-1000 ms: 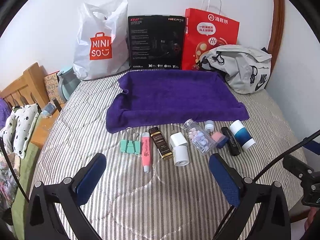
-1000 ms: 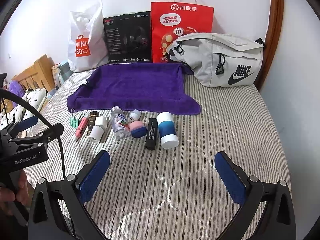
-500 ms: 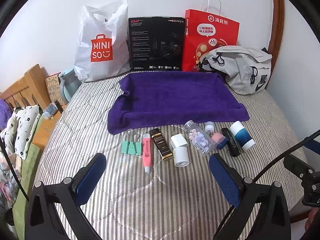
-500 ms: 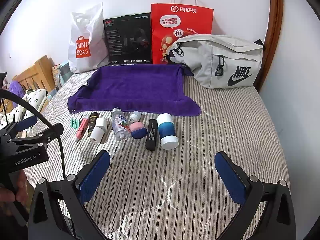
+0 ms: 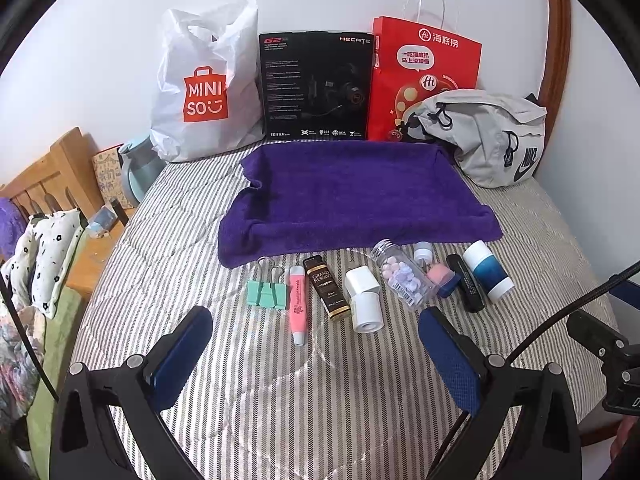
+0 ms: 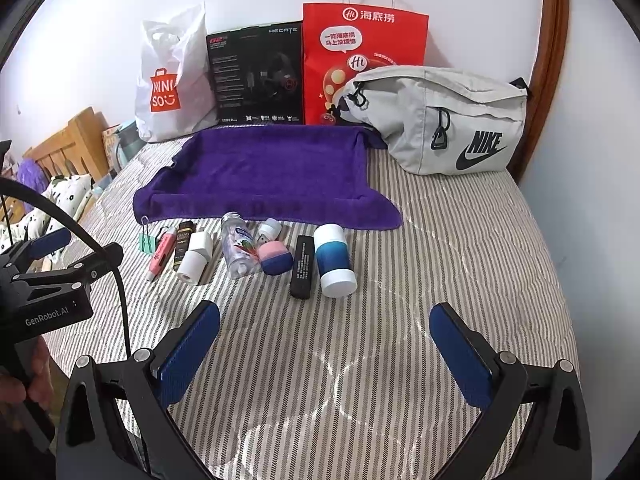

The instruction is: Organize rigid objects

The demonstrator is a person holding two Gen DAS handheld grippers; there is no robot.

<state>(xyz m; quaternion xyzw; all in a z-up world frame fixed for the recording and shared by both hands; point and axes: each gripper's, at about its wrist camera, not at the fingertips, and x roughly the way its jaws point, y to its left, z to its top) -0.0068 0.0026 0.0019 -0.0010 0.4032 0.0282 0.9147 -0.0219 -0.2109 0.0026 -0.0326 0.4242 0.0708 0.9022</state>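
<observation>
The left gripper point(image 5: 316, 344) hangs over the striped bed point(image 5: 260, 380) with its jaws wide apart and nothing between them. The right gripper point(image 6: 324, 344) hangs over the bed too, jaws wide apart and holding nothing. In the right view a hand point(image 6: 24, 380) holds the left gripper's handle at the left edge.

A row of small things lies on the bed just in front of a purple towel point(image 5: 352, 196). From the left there is a green clip point(image 5: 266, 294), a pink pen point(image 5: 298, 304), a dark brown box point(image 5: 326, 286), and a white roll point(image 5: 366, 312) with a white cube point(image 5: 360, 280) touching its far end. Next comes a clear bottle point(image 5: 402, 276) full of pale round sweets, lying on its side. A pink and blue eraser point(image 5: 440, 278) lies beside it, with a small white cap point(image 5: 422, 250) just behind. Then comes a black stick point(image 5: 466, 284) and a blue and white tube point(image 5: 488, 272), side by side and close.

The towel is spread flat with nothing on it. Behind it, against the wall, stand a white bag point(image 5: 200, 92), a black box point(image 5: 316, 88) and a red bag point(image 5: 420, 76). A grey pouch point(image 5: 488, 140) lies at the right, near the towel's far corner
</observation>
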